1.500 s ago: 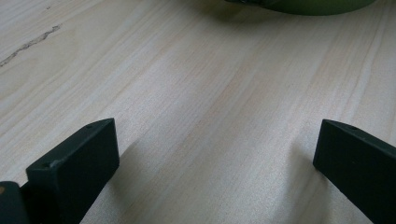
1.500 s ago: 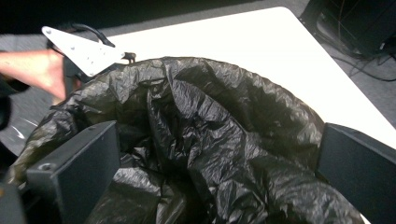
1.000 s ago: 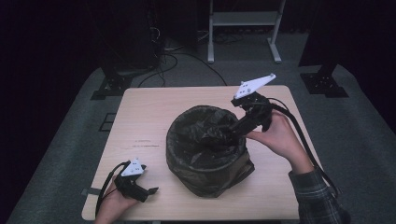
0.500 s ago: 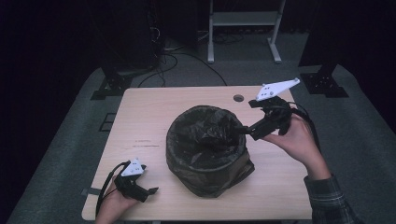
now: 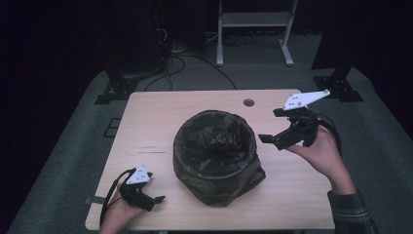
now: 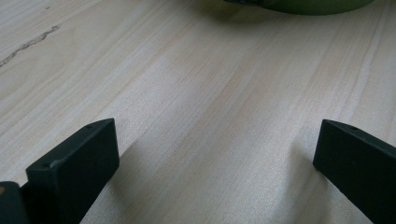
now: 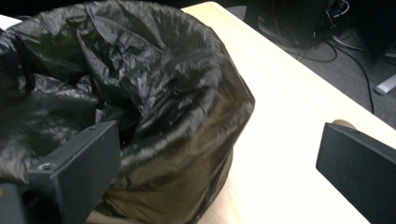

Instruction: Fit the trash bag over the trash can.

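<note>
A round bin lined with a crumpled black plastic bag (image 5: 214,153) stands in the middle of the wooden table (image 5: 160,117); the bag hangs loosely over its rim and down its sides. My right gripper (image 5: 273,127) hovers just to the right of the bin's rim, open, with nothing between its jaws. In the right gripper view the bag (image 7: 116,93) sits left of and ahead of the jaws. My left gripper (image 5: 156,200) rests low at the table's front left corner, open and empty. The left gripper view looks over bare wood (image 6: 210,107) with a greenish edge of the bin (image 6: 308,5) at the top.
A small round cable hole (image 5: 249,103) sits near the table's far edge. Beyond the table are a white metal stand (image 5: 253,29), black stand feet and cables on the grey floor. Bare wood lies left of and behind the bin.
My right gripper has pulled back to the right, away from the bin's rim, and now hangs beside it with its jaws open. The left gripper has stayed put.
</note>
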{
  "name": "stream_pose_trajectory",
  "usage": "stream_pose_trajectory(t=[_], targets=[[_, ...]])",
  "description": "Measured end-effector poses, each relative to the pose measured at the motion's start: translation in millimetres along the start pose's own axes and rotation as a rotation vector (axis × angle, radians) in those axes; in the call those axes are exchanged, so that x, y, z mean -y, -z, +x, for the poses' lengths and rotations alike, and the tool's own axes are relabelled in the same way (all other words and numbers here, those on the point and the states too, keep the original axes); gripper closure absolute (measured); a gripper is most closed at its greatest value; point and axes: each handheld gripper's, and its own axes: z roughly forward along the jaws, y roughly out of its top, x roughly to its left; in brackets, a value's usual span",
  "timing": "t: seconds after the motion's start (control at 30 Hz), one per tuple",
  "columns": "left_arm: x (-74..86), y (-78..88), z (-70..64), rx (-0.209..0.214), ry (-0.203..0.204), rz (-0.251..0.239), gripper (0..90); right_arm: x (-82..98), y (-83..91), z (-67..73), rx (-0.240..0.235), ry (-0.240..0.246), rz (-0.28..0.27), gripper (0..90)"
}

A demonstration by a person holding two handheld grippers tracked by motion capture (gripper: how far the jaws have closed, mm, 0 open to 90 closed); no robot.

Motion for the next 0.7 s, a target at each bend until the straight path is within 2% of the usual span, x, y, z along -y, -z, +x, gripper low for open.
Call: stream_pose_trajectory(t=[0.4, 0.7], targets=[[0.0, 0.0, 0.0, 0.001, -0.001, 0.001, 0.0, 35.8, 7.6, -11.7, 0.032, -0.046, -0.019, 0.0], [0.0, 0.1, -0.1, 0.002, -0.001, 0.002, 0.0, 65.5, 5.3, -19.6, 0.069, -0.073, -0.036, 0.0]])
